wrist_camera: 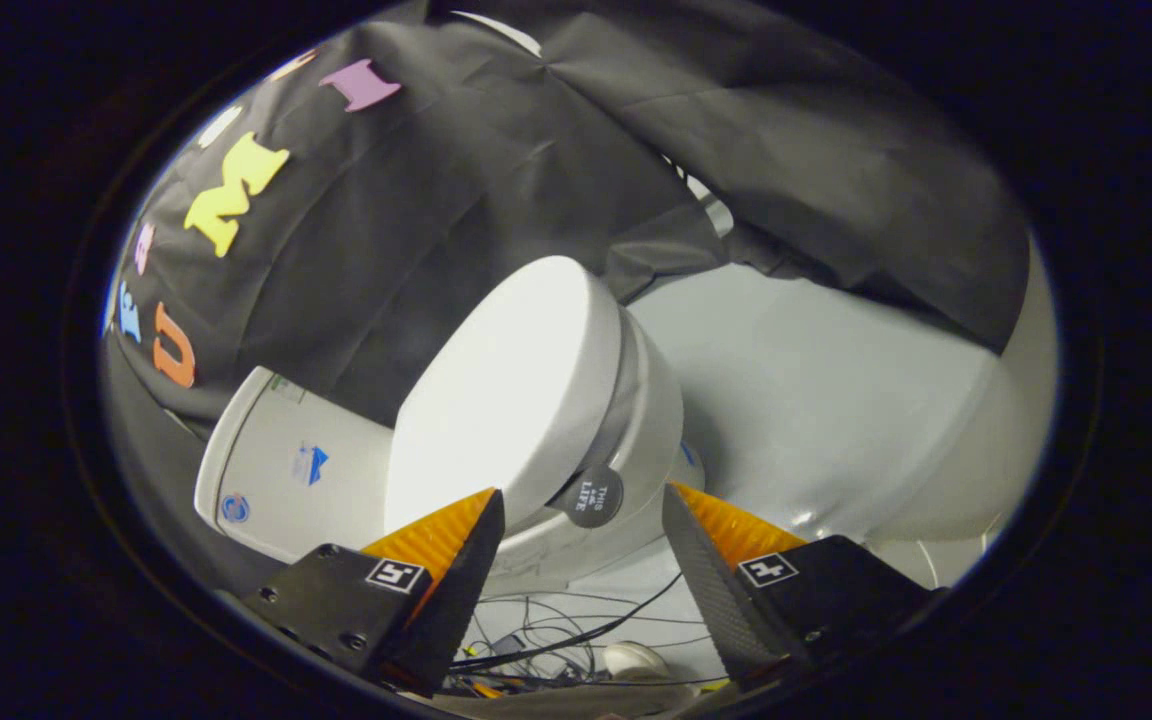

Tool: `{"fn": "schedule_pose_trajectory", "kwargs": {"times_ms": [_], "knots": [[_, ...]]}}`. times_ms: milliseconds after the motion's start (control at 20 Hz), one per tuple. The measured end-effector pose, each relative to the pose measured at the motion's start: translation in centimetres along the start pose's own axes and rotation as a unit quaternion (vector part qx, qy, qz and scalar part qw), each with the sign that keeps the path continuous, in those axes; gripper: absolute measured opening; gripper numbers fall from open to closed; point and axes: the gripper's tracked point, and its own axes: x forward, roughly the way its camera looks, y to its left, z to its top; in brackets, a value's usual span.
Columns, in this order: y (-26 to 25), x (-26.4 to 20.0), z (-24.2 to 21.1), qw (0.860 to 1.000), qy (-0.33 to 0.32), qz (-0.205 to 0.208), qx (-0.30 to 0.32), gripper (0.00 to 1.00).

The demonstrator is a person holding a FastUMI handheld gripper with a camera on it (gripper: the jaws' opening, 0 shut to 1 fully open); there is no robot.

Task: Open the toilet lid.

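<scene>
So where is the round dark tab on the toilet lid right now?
In the gripper view, the round dark tab sits on the toilet lid's front edge, just ahead of the open gripper, between its fingers.

Dim booth; toilet lid (501, 385) brightly lit, slight glare; fisheye bending edges.

I am looking into a staged recording booth, not a real bathroom. Black cloth (496, 170) is draping the walls behind a white toilet (536, 400), and loose cables (556, 640) are lying across the floor.

Tangled dark cables (576, 640) and a pale rounded object (633, 660) lie on the white floor (816, 400).
</scene>
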Motion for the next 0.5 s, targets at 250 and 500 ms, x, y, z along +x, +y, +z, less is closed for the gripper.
{"fn": "schedule_pose_trajectory", "kwargs": {"times_ms": [250, 500], "knots": [[-0.6, 2.1, -1.1, 0.996, 0.042, 0.041, 0.060, 0.95], [-1.2, 3.1, -0.8, 0.988, 0.056, 0.065, 0.128, 0.80]]}}
